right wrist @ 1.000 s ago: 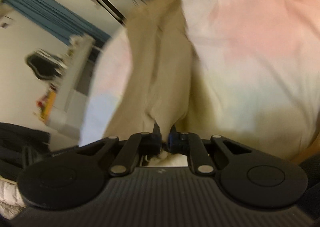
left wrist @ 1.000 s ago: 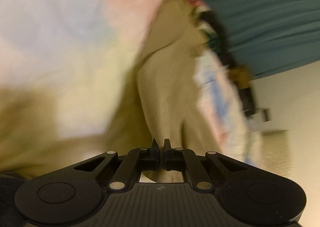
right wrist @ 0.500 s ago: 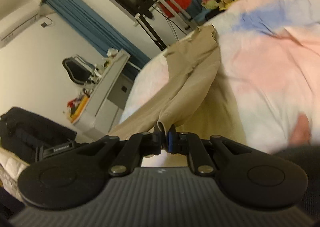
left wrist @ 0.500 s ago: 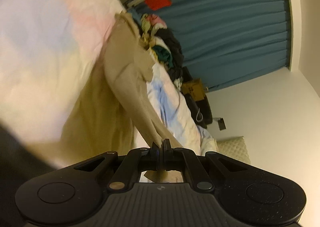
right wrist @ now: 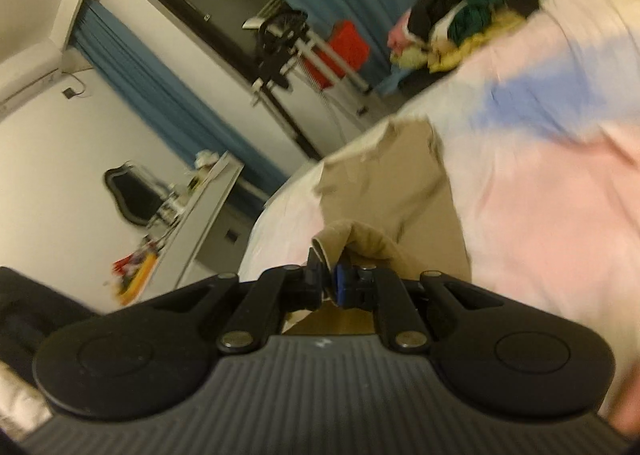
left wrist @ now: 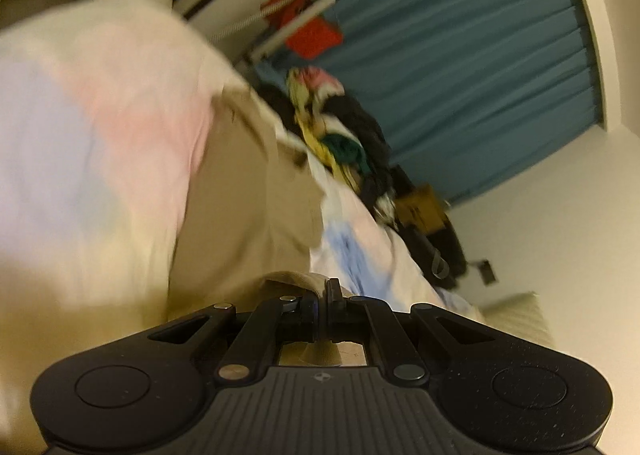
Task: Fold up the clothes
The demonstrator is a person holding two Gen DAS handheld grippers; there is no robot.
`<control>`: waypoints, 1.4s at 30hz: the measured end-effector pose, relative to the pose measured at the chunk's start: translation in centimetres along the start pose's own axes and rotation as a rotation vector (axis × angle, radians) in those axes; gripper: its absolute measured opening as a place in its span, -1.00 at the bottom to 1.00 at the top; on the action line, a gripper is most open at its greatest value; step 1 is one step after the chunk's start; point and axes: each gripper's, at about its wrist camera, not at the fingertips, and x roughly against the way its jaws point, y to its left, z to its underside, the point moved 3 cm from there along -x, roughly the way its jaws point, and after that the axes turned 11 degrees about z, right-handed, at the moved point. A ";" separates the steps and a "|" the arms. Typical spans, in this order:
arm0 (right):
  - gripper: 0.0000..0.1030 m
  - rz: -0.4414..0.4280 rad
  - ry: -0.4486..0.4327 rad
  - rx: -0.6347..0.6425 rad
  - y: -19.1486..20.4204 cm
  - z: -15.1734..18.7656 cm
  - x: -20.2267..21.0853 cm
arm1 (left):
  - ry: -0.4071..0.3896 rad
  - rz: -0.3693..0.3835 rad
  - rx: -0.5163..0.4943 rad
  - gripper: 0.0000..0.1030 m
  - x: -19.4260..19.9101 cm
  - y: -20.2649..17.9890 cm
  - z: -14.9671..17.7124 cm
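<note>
While both tongs pinch the near end of the khaki trousers [right wrist: 400, 191], left gripper [left wrist: 323, 291] and right gripper [right wrist: 329, 279] clamped on cloth, the garment's long axis runs straight away over the pastel bedspread [right wrist: 540, 175] toward the clothes pile [left wrist: 340, 135].

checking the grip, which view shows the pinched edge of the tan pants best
The right wrist view: the tan pants show a bunched hem shut between the right gripper fingers. The left wrist view is blurrier; the left gripper largely hides its pinched fold.
</note>
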 end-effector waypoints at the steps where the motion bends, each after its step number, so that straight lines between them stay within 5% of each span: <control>1: -0.80 0.015 -0.012 0.005 0.3 -0.5 -1.3 | -0.012 -0.016 -0.014 -0.92 -0.8 -0.1 -0.8; 7: -0.80 0.079 -0.047 0.029 0.3 -2.2 -8.5 | -0.063 -0.074 -0.102 -0.92 -5.4 0.8 -4.1; 18: -0.79 0.181 -0.082 0.159 -2.7 -3.2 -20.9 | -0.048 -0.148 -0.443 -0.92 -16.3 5.6 -5.7; 27: -0.74 0.181 -0.082 0.158 -3.3 -2.7 -22.1 | 0.040 -0.212 -0.429 -0.76 -20.7 10.3 -5.8; 29: -0.57 0.179 -0.082 0.155 -3.3 -2.5 -22.0 | 0.035 -0.212 -0.433 -0.18 -20.0 9.9 -5.7; 31: 0.40 0.176 -0.082 0.152 -3.4 -2.4 -22.0 | 0.006 -0.199 -0.442 0.21 -18.7 9.0 -5.5; 32: 0.63 0.175 -0.082 0.150 -3.4 -2.3 -22.0 | -0.005 -0.198 -0.444 0.35 -18.2 8.6 -5.3; 42: 0.70 0.152 -0.104 0.188 -1.0 0.3 -16.6 | -0.009 -0.184 -0.387 0.57 -12.0 4.9 -0.7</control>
